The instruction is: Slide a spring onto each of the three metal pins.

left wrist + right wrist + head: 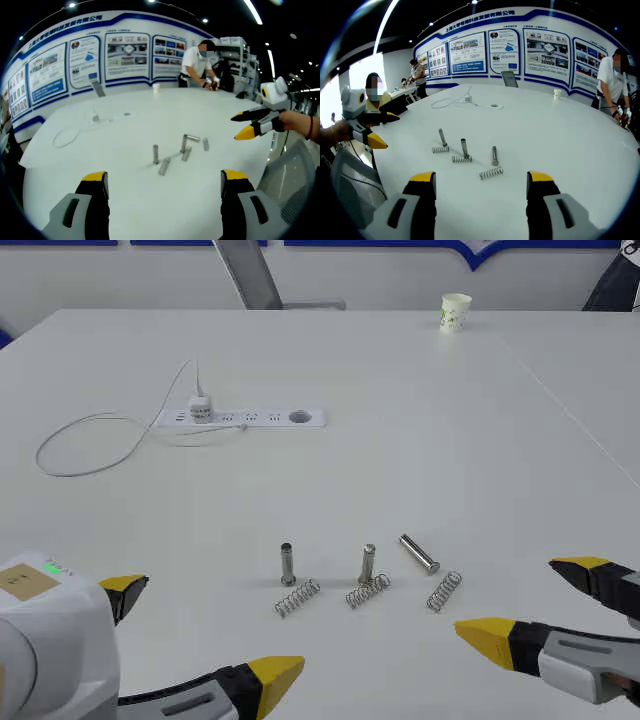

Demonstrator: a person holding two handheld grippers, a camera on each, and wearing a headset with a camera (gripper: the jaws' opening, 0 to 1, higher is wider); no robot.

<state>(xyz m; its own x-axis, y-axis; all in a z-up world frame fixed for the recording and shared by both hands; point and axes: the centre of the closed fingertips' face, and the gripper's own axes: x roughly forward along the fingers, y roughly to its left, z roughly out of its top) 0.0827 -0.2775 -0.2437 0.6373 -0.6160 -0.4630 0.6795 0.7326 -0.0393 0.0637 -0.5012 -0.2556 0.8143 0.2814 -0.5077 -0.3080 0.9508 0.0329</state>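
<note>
Our left gripper [200, 638] and right gripper [530, 602] both gape wide and hold nothing, near the three springs [368, 590] lying beside the pins [287, 564] (two upright, one flat). No spring is threaded yet, so we judge the next move is pinching one spring.

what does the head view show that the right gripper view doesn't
Head view: looking down from above, it makes plain that the right-hand pin lies flat while the other two pins stand upright.
Right gripper view: people around the room, wall posters, a mesh chair back, and the hand holding the left gripper.
Both: three pins, three loose springs lying beside them, the power strip with its cable, the paper cup, and the left gripper and right gripper, both open.
</note>
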